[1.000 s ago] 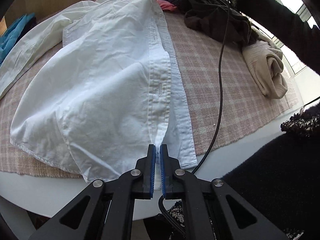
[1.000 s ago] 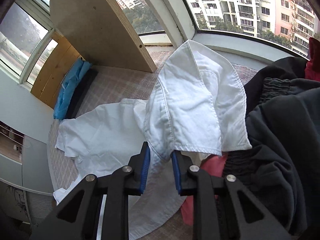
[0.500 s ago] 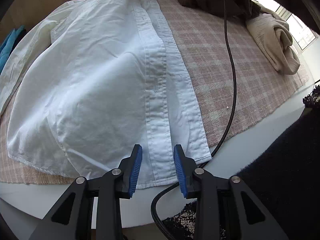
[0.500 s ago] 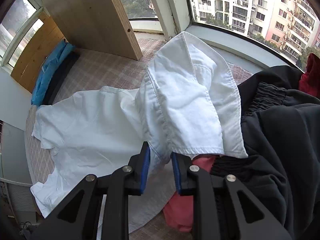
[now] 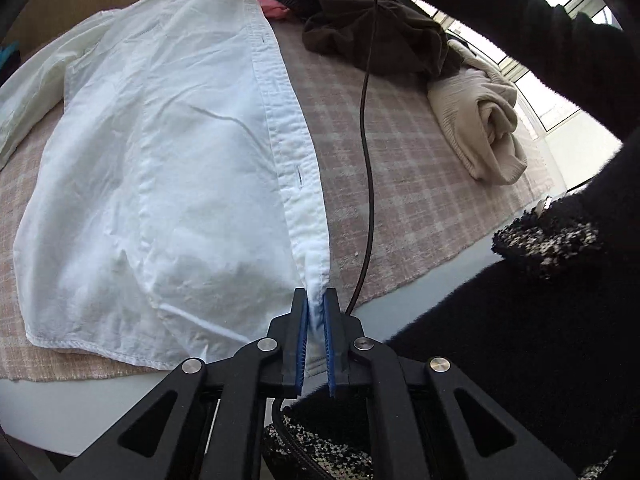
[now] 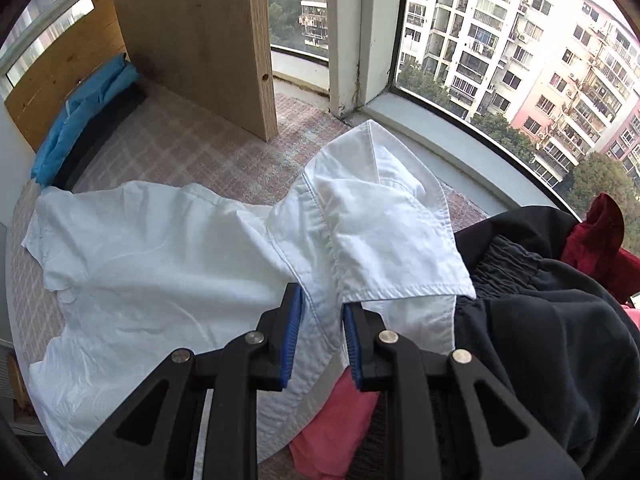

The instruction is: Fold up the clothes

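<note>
White shirt (image 5: pixel 160 168) is spread out on the plaid cloth (image 5: pixel 400 184) over my tabletop (image 5: pixel 60 408), and my left gripper (image 5: pixel 315 320) has its jaws pinched nearly shut on the bottom end of the button placket, right at the near edge. My right gripper (image 6: pixel 320 320) has its jaws clamped on the collar end, holding it up just above the dark clothes pile (image 6: pixel 540 320) and a pink garment (image 6: pixel 336 428), with a cream sweater (image 5: pixel 484 128) sitting well off to the side.
</note>
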The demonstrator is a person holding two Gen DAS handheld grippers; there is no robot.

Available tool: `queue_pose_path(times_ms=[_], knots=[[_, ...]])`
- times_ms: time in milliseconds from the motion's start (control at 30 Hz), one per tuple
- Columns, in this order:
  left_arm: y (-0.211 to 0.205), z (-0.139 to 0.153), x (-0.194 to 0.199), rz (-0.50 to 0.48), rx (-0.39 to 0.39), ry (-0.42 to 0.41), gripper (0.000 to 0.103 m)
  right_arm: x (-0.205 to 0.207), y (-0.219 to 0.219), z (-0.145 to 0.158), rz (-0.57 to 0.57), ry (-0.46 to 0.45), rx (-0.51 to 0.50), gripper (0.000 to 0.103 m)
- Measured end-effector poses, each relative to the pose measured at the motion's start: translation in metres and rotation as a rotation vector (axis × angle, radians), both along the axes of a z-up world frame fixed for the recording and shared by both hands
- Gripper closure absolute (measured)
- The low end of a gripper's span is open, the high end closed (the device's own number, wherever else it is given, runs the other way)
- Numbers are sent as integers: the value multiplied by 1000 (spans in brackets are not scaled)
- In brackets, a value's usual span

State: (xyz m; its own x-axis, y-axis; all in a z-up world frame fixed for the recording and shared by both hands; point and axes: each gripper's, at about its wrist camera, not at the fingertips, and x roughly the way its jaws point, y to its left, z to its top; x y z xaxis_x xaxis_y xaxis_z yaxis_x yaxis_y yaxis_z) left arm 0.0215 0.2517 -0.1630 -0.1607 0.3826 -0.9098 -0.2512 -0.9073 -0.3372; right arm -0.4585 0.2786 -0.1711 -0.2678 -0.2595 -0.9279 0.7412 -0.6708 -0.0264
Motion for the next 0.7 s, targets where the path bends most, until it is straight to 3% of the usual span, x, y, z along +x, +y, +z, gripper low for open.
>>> queue_pose_path(times_ms=[67,167,233,367,433,500,633,700], knots=[[-12,3,10,42,14,-9,90,6,-1,-12,33,35,74,81],[-45,25,22,127,62,36,80,11,7,-6,28,53,84,78],[-78,35,25,188,-7,67,69,14,17,12,-6,61,57,78],[-140,31,14,303,-132,94,69,49,36,60,-37,96,-43,78],[-162,17,3,321,-127,73,68,84,36,70,35,30,-127,78],[-181,0,-8,334,-123,47,66,131,26,61,135,-80,-183,78],[-202,-21,-17,352,-59,-9,65,239,-8,11,308,-286,-193,77],[-196,-16,-11,307,-44,-12,65,282,-20,-16,362,-335,-151,77]])
